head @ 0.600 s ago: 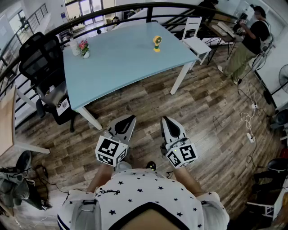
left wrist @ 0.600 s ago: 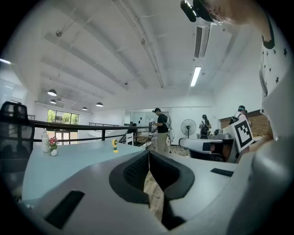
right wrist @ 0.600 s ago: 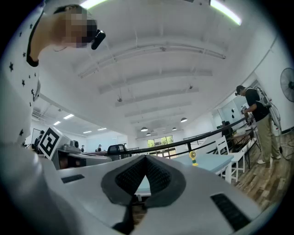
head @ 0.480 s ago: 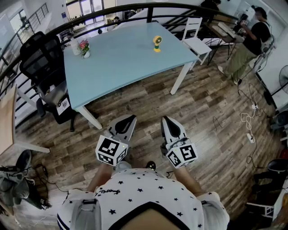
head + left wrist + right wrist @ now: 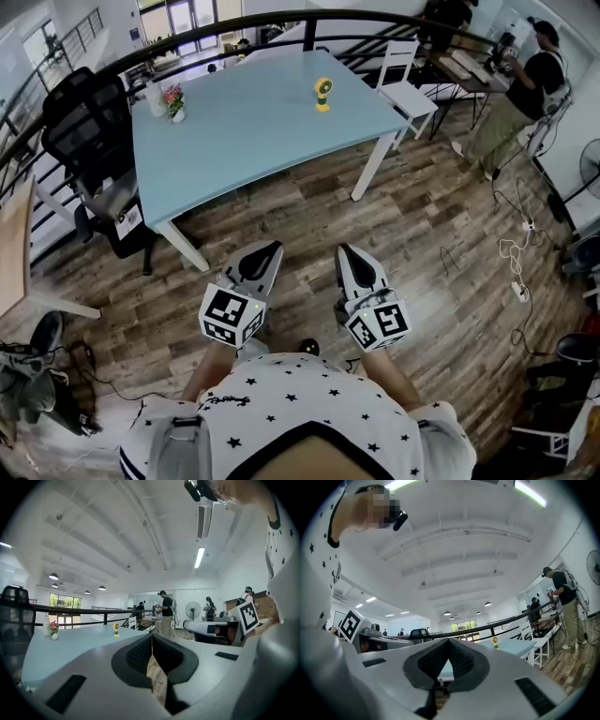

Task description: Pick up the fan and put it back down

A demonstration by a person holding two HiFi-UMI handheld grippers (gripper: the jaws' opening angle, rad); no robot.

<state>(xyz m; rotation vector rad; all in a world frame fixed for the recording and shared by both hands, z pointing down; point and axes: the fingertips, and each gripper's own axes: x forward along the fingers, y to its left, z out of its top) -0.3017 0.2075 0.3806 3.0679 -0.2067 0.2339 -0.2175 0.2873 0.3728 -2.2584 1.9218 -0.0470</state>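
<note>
A small yellow fan (image 5: 322, 94) stands upright near the far right part of the light blue table (image 5: 253, 122). It also shows small and far off as the fan (image 5: 116, 629) in the left gripper view and the fan (image 5: 495, 641) in the right gripper view. My left gripper (image 5: 263, 255) and right gripper (image 5: 348, 255) hover side by side over the wooden floor, close to the person's body and well short of the table. Both point toward the table. The left gripper (image 5: 151, 637) and the right gripper (image 5: 449, 642) are shut with nothing between the pads.
A black office chair (image 5: 89, 122) stands at the table's left end and a white chair (image 5: 408, 80) at its right end. A flower vase (image 5: 175, 101) and a white bottle (image 5: 155, 97) sit on the far left corner. A person (image 5: 520, 84) stands at back right. Cables (image 5: 516, 253) lie on the floor.
The table and fan sit very slightly higher and more to the left in the head view. Both grippers stay where they were, still shut.
</note>
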